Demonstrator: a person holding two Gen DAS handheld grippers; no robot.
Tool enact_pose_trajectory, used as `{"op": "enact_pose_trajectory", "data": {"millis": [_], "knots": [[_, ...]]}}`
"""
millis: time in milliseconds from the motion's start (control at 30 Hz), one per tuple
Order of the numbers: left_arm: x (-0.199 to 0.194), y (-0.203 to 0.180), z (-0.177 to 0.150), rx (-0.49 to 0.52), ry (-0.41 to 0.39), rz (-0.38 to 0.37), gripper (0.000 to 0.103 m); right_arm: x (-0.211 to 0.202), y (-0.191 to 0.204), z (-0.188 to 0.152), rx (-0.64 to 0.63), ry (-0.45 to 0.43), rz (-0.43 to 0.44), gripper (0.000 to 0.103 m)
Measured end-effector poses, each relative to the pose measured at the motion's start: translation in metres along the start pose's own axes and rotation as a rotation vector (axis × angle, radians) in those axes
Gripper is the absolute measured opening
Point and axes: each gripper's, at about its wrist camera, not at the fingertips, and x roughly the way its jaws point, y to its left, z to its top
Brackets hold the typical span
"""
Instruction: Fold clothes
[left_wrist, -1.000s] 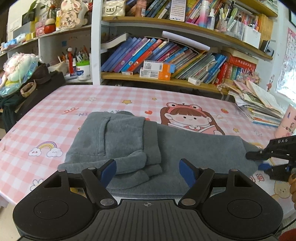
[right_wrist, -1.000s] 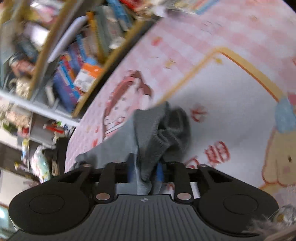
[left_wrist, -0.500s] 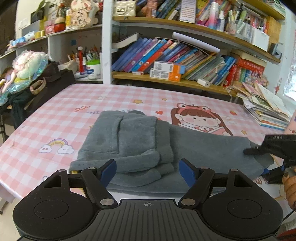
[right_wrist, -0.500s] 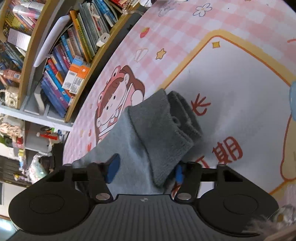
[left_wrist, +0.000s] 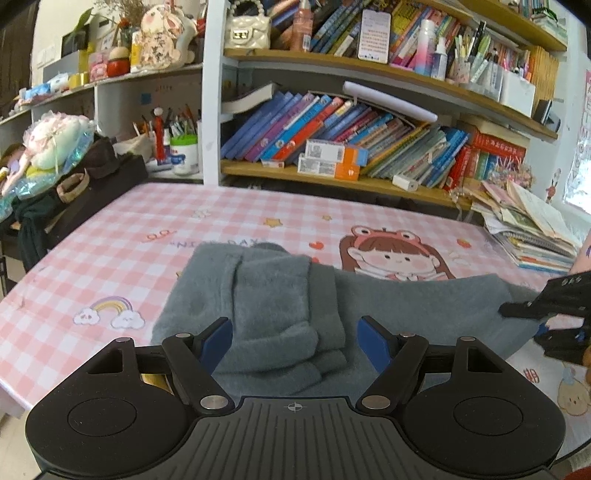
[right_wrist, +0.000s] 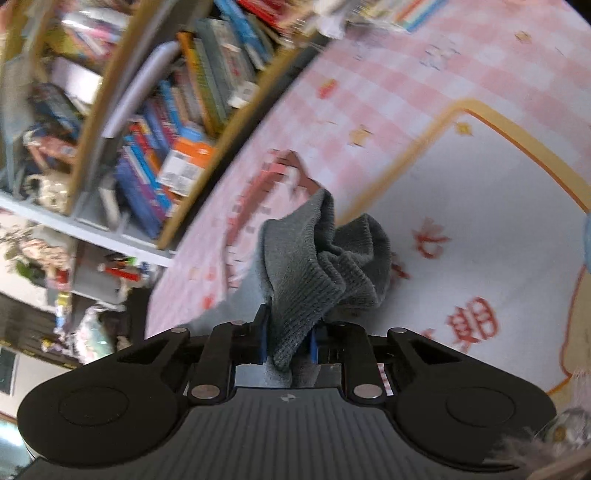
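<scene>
A grey fleece garment (left_wrist: 280, 306) lies on the pink checked tablecloth (left_wrist: 122, 236), its left part folded into layers, its right part stretching toward the right edge. My left gripper (left_wrist: 293, 338) hovers open over the near edge of the folded part, holding nothing. In the right wrist view the ribbed cuff end of the garment (right_wrist: 314, 269) bunches up between the blue pads of my right gripper (right_wrist: 288, 341), which is shut on it. The right gripper (left_wrist: 546, 314) also shows at the right edge of the left wrist view, at the garment's end.
Bookshelves (left_wrist: 332, 122) packed with books stand behind the table. A stack of booklets (left_wrist: 532, 229) sits at the back right corner. Bags and plush items (left_wrist: 48, 147) fill a dark stand on the left. The table's near left edge (left_wrist: 11, 398) is close by.
My right gripper opened half a second ago, then shut again on the cuff and lifted it, bunching the cloth. The left gripper stayed open and drew slightly closer to the fold.
</scene>
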Motion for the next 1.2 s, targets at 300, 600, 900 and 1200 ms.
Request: {"op": "enact_pose_trajectory", "data": {"millis": [300,600,900,1200], "knots": [[-0.007,0.051,0.013,-0.088,-0.06,0.029,0.076,-0.002,0.086,-0.018,-0.164,-0.022,0.14,0.018],[-0.008,0.116,0.026,-0.157,-0.098,0.036,0.076,0.024,0.204,-0.072,-0.493,0.019,0.24,0.018],[-0.011,0.184,0.032,-0.199,-0.102,0.058,0.076,0.095,0.276,-0.167,-0.831,0.183,0.199,0.018],[-0.004,0.223,0.035,-0.231,-0.081,0.029,0.077,0.147,0.277,-0.233,-1.055,0.314,0.08,0.044]]}}
